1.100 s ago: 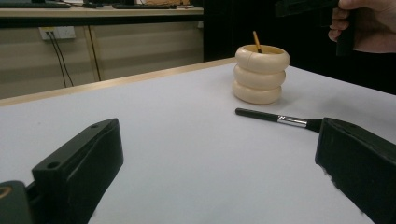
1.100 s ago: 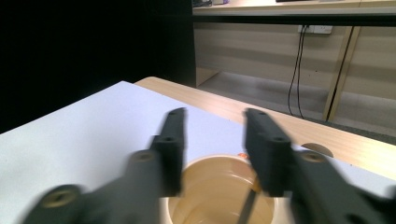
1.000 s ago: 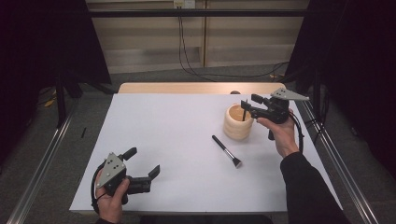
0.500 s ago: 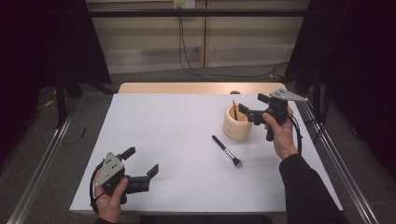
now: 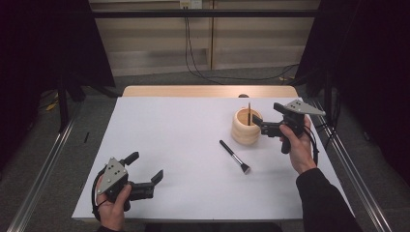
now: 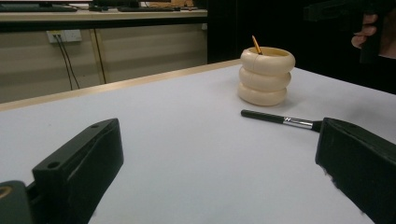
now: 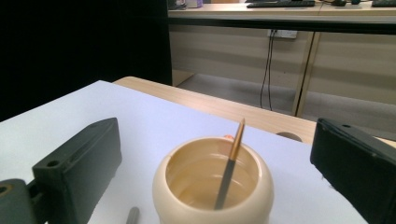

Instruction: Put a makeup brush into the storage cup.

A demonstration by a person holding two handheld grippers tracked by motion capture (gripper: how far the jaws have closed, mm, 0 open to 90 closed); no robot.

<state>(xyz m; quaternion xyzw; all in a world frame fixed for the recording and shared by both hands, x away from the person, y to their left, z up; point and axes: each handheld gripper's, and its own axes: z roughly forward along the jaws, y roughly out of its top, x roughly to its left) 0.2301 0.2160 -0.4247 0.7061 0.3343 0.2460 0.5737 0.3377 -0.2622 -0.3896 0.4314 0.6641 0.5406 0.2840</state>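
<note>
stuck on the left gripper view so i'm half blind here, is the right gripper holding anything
Observer: No. In the right gripper view the right gripper has just opened; its jaws stand wide, with the holder between them untouched.
Operator: whats that stick in the holder
Observer: A thin brush handle, grey with a gold tip, leaning on the far rim.
Operator: which way does the loose brush point
Observer: In the high view the brush lies with bristles toward the person, handle toward the holder.
Operator: and my own gripper
Observer: The left gripper is open, at the table's near left corner.
</note>
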